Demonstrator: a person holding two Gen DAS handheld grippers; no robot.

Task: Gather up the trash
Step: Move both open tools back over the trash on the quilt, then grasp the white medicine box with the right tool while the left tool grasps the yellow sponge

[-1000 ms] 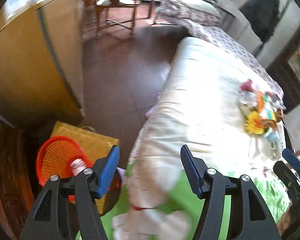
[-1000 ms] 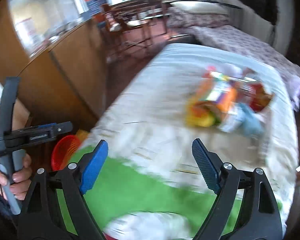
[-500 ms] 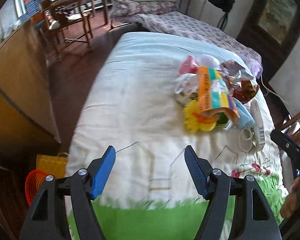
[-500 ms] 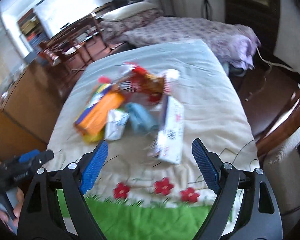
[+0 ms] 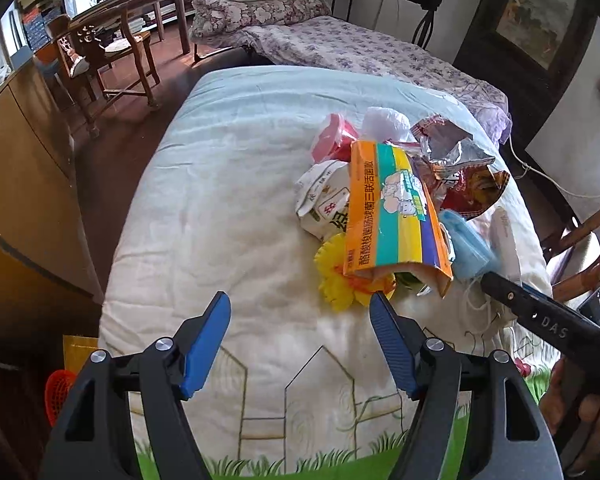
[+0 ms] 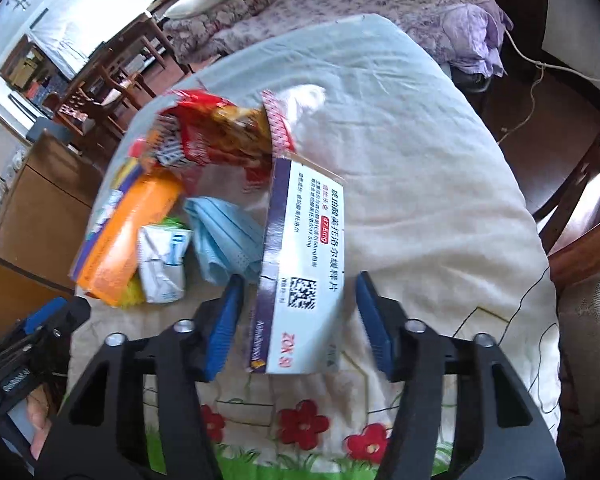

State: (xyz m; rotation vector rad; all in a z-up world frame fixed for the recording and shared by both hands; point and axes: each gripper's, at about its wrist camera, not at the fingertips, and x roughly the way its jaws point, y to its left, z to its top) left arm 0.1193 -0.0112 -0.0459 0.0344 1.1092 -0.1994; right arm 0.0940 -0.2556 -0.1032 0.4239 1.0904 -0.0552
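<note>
Left wrist view, left to right. At the lower left edge an orange basket (image 5: 59, 394) sits on the floor beside the quilt (image 5: 236, 208); a second ago it filled the lower left of this view, and now only a sliver shows. The left gripper (image 5: 300, 336) hangs over bare quilt with its blue fingers (image 5: 206, 346) spread and nothing between them; a second ago it hung over the bed's edge. Just beyond its right finger lies the trash pile: a yellow ruffled piece (image 5: 334, 280), a white packet (image 5: 324, 204), an orange striped bag (image 5: 392, 216) on top, a red foil wrapper (image 5: 472, 184) and a blue face mask (image 5: 466, 250). The pile has come from the far right edge to the view's centre.

Right wrist view, left to right. The left tool and the hand (image 6: 36, 416) holding it show at the lower left edge. The same pile sits on the quilt left of centre. The right gripper (image 6: 298, 322) has a white medicine box (image 6: 304, 276) between its fingers (image 6: 226, 324); the jaws are closing, a gap remains on the right side, and contact on the left cannot be told. Half a second ago the jaws stood much wider, short of the box.
</note>
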